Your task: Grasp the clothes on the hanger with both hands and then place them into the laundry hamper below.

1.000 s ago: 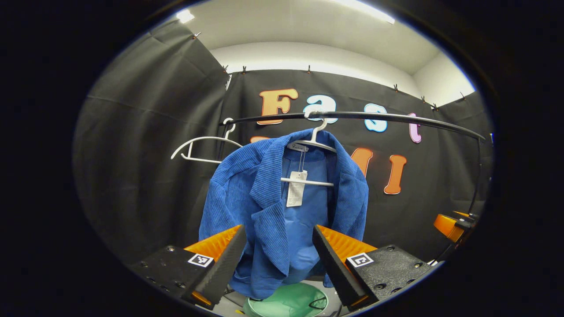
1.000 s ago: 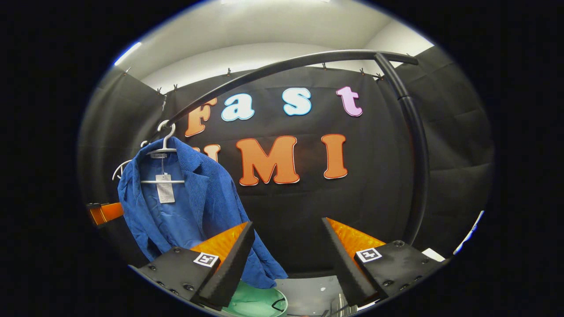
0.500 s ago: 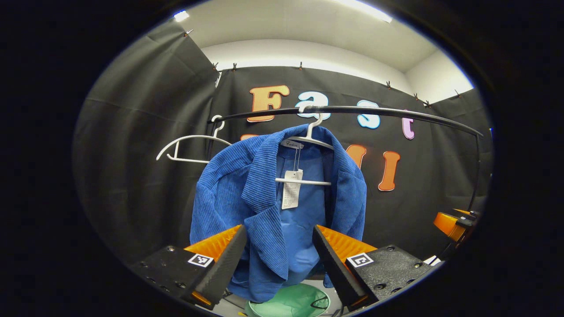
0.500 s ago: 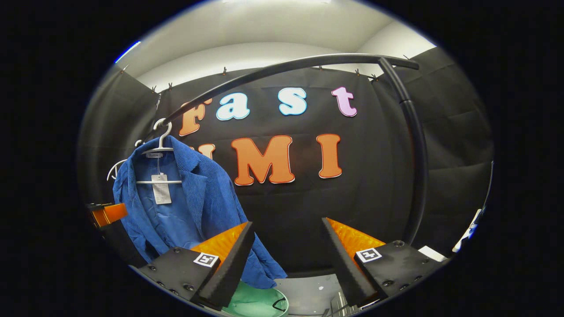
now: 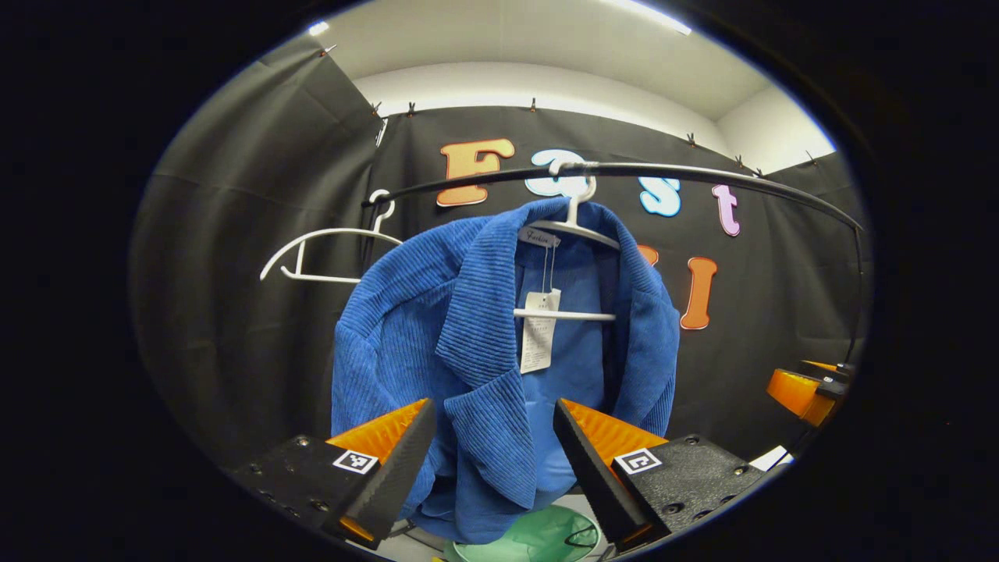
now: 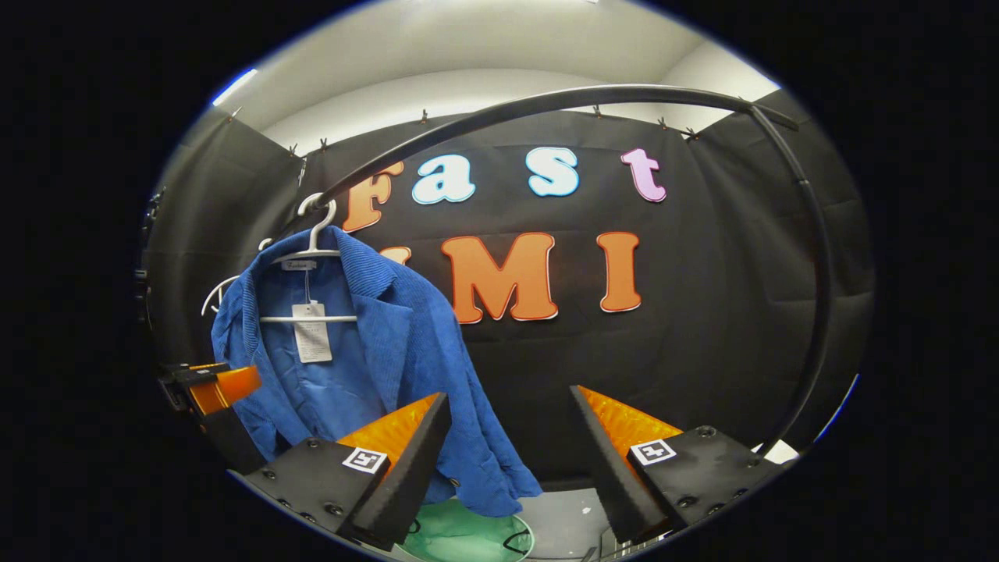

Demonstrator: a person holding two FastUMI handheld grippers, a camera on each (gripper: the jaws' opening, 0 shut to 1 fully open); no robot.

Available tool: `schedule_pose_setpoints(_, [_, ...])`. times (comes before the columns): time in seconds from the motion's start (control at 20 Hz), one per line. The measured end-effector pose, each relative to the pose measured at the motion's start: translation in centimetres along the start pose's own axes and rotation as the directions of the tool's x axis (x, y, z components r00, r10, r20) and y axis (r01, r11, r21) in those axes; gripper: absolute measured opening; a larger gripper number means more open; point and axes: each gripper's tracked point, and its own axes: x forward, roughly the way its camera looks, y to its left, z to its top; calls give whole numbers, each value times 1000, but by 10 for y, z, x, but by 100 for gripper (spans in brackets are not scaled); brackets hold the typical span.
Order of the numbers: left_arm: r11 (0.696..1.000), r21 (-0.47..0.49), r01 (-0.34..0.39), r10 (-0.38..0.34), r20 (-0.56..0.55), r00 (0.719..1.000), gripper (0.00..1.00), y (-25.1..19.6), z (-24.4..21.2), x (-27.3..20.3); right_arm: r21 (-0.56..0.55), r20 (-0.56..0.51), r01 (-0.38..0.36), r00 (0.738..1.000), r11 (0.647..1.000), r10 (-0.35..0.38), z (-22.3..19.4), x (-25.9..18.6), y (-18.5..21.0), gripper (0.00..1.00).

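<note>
A blue corduroy jacket [image 5: 476,328] hangs on a white hanger [image 5: 574,226] from a black rail [image 5: 663,170], a paper tag dangling inside its collar. My left gripper [image 5: 493,460] is open just in front of the jacket's lower front, not touching it. In the right gripper view the jacket [image 6: 406,343] hangs at the left, and my right gripper [image 6: 509,460] stands open to its right with only the left finger overlapping the hem. A green hamper [image 5: 538,538] sits below the jacket, also seen as the hamper [image 6: 468,538]. The other gripper [image 6: 215,386] shows at the far left.
An empty white hanger [image 5: 324,250] hangs left of the jacket on the same rail. The rail bends down into a black upright [image 6: 819,312] at the right. Grey floor [image 6: 562,519] lies beside the hamper. The right gripper [image 5: 804,390] shows at the right edge.
Both grippers have moved closer to the jacket, which now looks larger. In the right gripper view the jacket has shifted a little toward the middle.
</note>
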Motion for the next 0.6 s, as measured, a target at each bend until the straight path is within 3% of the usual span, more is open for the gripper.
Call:
schedule_pose_setpoints(0.3, [1000,3,-3,3,-24,1000,95,14,-10,28,-5,-26,-65,998,998,65,-10,27,38,89])
schedule_pose_setpoints(0.35, [1000,-1,-2,2,-30,1000,95,16,-12,32,-3,-32,-75,997,997,75,-12,32,44,98])
schedule_pose_setpoints(0.4, [1000,-7,4,-4,-34,999,92,16,-13,35,-2,-37,-83,996,997,83,-13,37,48,89])
schedule_pose_setpoints(0.6, [1000,-10,21,-21,-35,999,93,17,-15,47,-4,-54,-111,992,994,110,-20,60,67,89])
